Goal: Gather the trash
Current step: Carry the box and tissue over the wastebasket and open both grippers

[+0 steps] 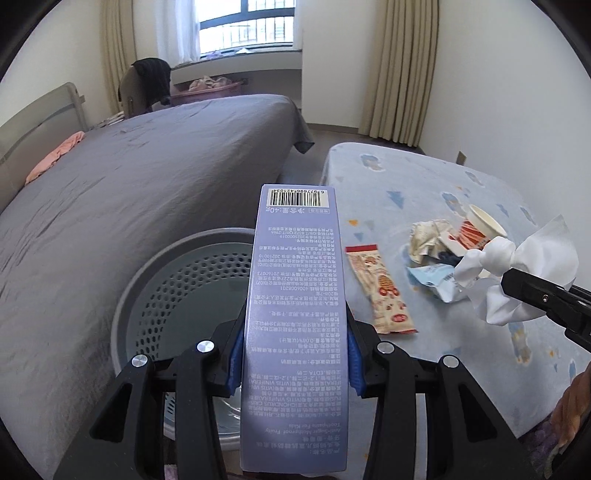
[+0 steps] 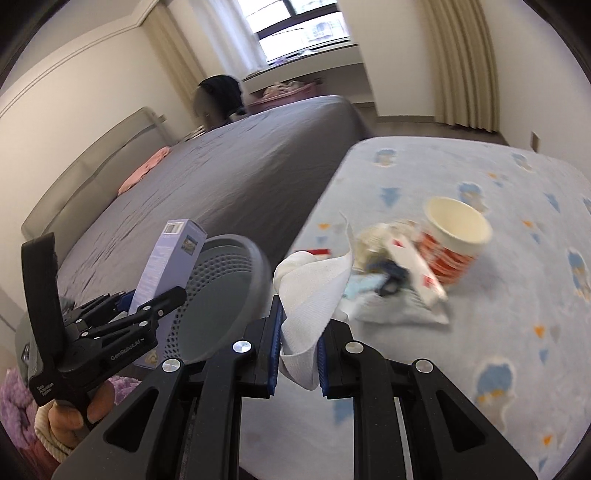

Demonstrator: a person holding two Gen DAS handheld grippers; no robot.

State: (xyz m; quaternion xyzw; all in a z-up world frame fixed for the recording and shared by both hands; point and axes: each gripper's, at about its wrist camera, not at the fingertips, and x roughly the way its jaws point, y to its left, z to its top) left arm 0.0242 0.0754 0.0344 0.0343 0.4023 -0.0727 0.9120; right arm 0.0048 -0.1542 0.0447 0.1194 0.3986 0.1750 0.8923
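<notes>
My left gripper (image 1: 295, 354) is shut on a tall lilac toothpaste box (image 1: 291, 314), held upright above a grey perforated bin (image 1: 192, 280). The box (image 2: 166, 258) and the bin (image 2: 225, 291) also show in the right wrist view. My right gripper (image 2: 297, 354) is shut on a crumpled white tissue (image 2: 310, 295), seen from the left wrist view as a white wad (image 1: 513, 273). On the light blue bedspread (image 2: 498, 314) lie a red-and-white paper cup (image 2: 454, 236) on its side, crumpled wrappers (image 2: 391, 280) and a long snack packet (image 1: 380, 291).
A large bed with a grey sheet (image 1: 129, 192) stands left of the bin, with a pink cloth (image 1: 55, 155) near its headboard. A window (image 1: 243, 26), beige curtains (image 1: 402, 70) and a chair draped in dark clothes (image 1: 147, 81) are at the back.
</notes>
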